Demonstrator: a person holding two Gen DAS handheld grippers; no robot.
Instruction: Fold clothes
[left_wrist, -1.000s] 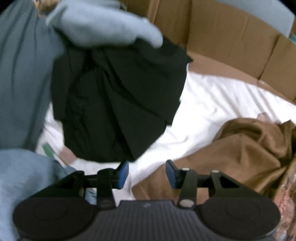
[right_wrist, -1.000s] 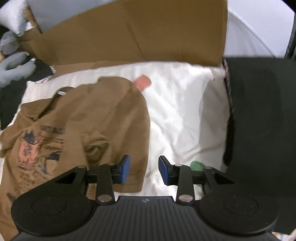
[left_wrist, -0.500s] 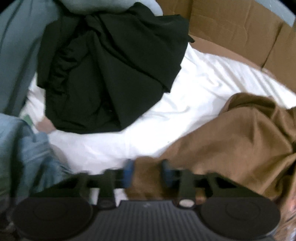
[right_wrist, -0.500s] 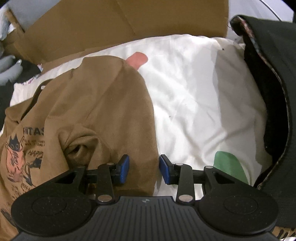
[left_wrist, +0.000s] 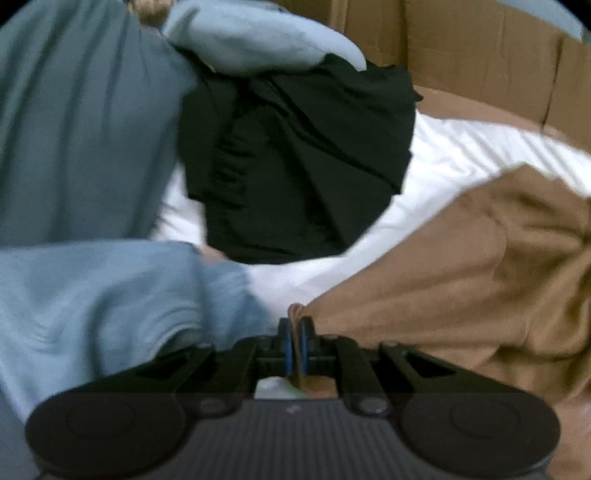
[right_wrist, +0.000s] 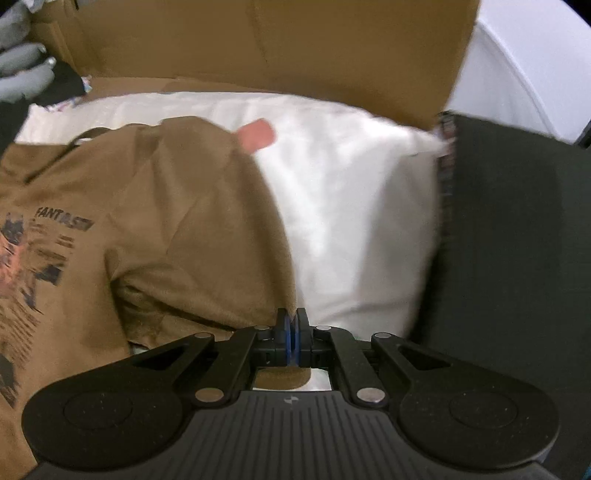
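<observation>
Pinching thin edges of the brown shirt (right_wrist: 155, 229) in the left claw (left_wrist: 294, 345) and right claw (right_wrist: 292, 341), the cloth could be dropped if tugged hard.

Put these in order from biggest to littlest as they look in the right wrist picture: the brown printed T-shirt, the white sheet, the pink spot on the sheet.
1. Brown printed T-shirt, though it is nearest the camera and may only look bigger.
2. White sheet, partly covered by the shirt, so unsure against it.
3. Pink spot, clearly the smallest.
</observation>
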